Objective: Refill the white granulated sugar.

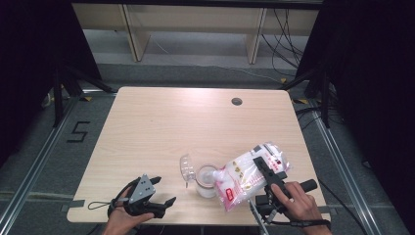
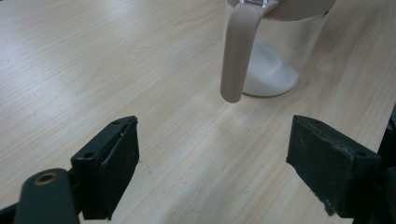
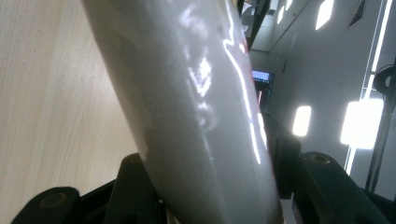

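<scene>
A clear jar [image 1: 206, 182] with white powder at its bottom stands near the table's front edge; its hinged lid [image 1: 187, 168] is swung open to the left. In the left gripper view the jar [image 2: 273, 60] stands ahead with a beige latch strap [image 2: 239, 51] hanging down. A white plastic bag [image 1: 247, 178] with red print is tilted, its lower end over the jar's mouth. My right gripper [image 1: 266, 176] is shut on the bag [image 3: 196, 107], which bulges between the jaws. My left gripper [image 1: 164, 193] rests open on the table left of the jar, nothing between its pads [image 2: 114, 172].
The wooden table [image 1: 161, 122] has a round cable hole [image 1: 237, 101] at its far right. Cables lie on the floor beyond the table's right side. A floor mark "5" [image 1: 78, 131] is to the left.
</scene>
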A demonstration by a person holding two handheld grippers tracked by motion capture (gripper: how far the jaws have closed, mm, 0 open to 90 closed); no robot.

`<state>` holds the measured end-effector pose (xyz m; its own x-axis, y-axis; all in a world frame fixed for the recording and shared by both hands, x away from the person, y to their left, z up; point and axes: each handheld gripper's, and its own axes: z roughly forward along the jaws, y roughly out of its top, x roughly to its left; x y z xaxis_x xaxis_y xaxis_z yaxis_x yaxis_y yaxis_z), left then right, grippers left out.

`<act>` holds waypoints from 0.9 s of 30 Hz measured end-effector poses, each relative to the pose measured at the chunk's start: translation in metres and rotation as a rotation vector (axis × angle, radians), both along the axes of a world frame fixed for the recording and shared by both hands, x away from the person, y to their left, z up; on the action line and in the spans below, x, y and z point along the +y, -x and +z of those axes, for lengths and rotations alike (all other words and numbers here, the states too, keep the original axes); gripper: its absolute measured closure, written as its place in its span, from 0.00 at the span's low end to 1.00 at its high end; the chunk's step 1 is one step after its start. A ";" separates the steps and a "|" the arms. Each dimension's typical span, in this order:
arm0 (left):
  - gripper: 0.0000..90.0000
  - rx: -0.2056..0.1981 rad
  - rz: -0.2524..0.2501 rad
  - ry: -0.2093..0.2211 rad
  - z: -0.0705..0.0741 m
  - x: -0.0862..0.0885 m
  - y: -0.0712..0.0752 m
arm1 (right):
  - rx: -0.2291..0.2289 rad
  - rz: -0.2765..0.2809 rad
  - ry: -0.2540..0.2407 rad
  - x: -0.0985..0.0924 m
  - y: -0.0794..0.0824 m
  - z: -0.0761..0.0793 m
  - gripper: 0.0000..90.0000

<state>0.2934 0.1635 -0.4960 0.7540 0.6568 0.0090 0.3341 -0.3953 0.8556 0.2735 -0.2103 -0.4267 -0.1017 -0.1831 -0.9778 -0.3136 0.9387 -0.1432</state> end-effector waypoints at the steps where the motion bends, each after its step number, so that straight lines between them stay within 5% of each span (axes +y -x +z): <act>1: 0.18 -0.006 0.002 0.000 0.000 0.000 0.000 | -0.010 0.006 0.009 0.000 0.000 0.001 0.64; 4: 0.18 -0.005 0.006 0.020 0.000 -0.001 0.001 | -0.022 0.020 0.044 0.000 -0.001 0.004 0.64; 5: 0.18 -0.017 -0.005 0.004 0.001 0.001 0.000 | -0.008 -0.005 -0.001 -0.002 0.000 0.000 0.64; 7: 0.18 0.001 0.008 0.020 0.000 -0.001 0.001 | 0.003 -0.019 0.013 -0.002 0.001 0.002 0.64; 8: 0.18 -0.011 -0.003 0.006 0.001 0.000 0.000 | -0.039 0.024 0.029 -0.001 -0.001 0.003 0.64; 14: 0.18 -0.012 -0.003 0.008 0.001 0.000 0.001 | -0.016 0.010 0.041 0.000 0.000 0.004 0.64; 16: 0.18 0.003 0.005 0.024 0.000 -0.001 0.001 | -0.011 0.010 -0.008 0.002 0.001 0.000 0.64; 18: 0.18 -0.007 0.002 0.015 0.000 -0.001 0.001 | -0.014 0.010 0.032 0.005 0.002 0.004 0.64; 20: 0.18 0.003 0.004 0.023 0.000 -0.001 0.001 | -0.011 0.018 -0.009 0.004 0.001 0.000 0.64; 23: 0.18 -0.004 0.002 0.016 0.000 -0.001 0.001 | -0.017 0.020 0.021 0.005 0.000 0.002 0.64; 26: 0.18 -0.005 0.001 0.016 0.000 -0.001 0.001 | 0.006 -0.023 -0.006 0.003 0.000 0.000 0.64; 27: 0.18 -0.005 0.001 0.015 0.000 -0.001 0.001 | -0.018 0.008 0.002 0.002 -0.002 0.001 0.64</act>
